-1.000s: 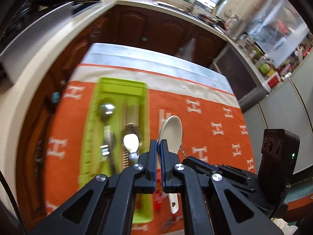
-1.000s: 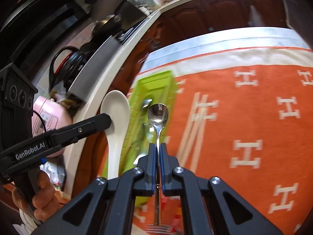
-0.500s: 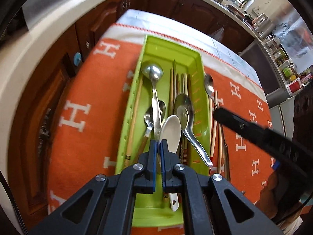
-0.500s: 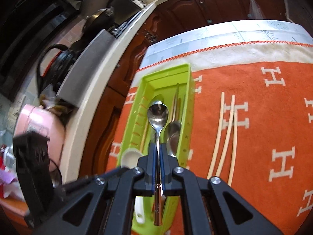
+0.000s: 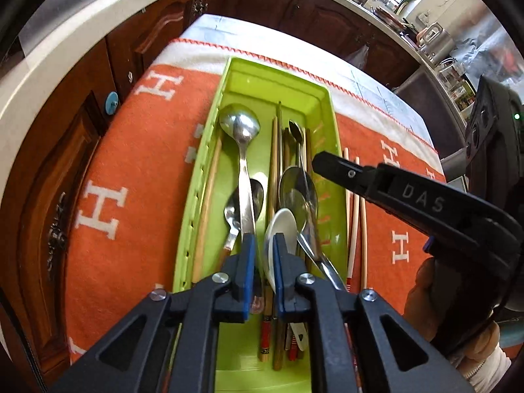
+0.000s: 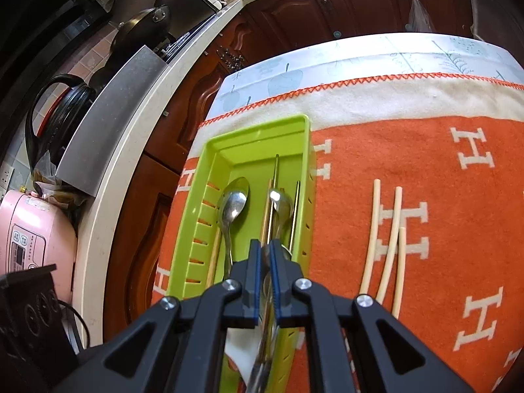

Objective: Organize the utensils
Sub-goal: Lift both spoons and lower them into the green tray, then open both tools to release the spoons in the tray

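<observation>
Releasing two spoons into the green tray is the step in hand. We hold the left gripper low over the tray's near half; its jaws have just been opening, and the white ceramic spoon stands between the blue pads with a gap on one side, so we judge it freed or nearly so. Our right gripper has likewise just been parting its jaws around the handle of a steel spoon, whose bowl lies inside the tray; whether the pads still press on it we cannot tell.

The tray is glossy moulded plastic with slotted side walls, lying near the far left corner of the desk on an orange woven cloth with white letter motifs. Within it lie polished metal spoons, rounded and reflective, beside slim wooden chopsticks. Three pale chopsticks, thin and smooth, rest on the cloth just right of the tray.

Next, we judge, both grippers must lift clear without dragging the spoons, then collect the pale chopsticks.
</observation>
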`<action>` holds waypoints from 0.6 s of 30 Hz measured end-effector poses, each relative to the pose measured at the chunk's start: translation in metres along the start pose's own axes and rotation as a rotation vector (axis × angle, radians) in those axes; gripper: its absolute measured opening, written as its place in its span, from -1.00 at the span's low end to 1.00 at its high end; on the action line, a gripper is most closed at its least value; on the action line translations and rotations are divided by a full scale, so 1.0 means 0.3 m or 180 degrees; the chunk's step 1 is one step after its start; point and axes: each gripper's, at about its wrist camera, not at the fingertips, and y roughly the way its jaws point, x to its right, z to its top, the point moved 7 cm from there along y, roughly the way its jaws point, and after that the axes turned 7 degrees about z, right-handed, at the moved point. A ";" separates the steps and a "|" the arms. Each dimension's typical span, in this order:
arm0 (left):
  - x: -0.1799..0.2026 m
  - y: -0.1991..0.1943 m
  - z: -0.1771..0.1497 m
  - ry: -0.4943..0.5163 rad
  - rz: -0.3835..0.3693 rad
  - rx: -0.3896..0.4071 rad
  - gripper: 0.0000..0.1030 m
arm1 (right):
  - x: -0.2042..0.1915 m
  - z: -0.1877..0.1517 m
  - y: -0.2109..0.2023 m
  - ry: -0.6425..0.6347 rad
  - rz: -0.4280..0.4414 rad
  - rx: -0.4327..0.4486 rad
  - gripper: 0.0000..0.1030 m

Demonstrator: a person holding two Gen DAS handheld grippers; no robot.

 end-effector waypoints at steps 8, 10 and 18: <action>-0.001 -0.039 0.004 -0.0002 -0.0024 0.0076 -0.78 | 0.004 -0.008 -0.045 -0.0063 -0.0008 0.0042 -0.87; 0.007 -0.056 -0.001 0.0026 0.0001 0.0109 -0.77 | 0.002 -0.021 -0.072 -0.0118 -0.0014 0.0036 -0.87; 0.046 -0.145 -0.038 0.0096 0.0057 0.0232 -0.50 | 0.007 -0.092 -0.186 -0.0271 -0.0062 0.0021 -0.87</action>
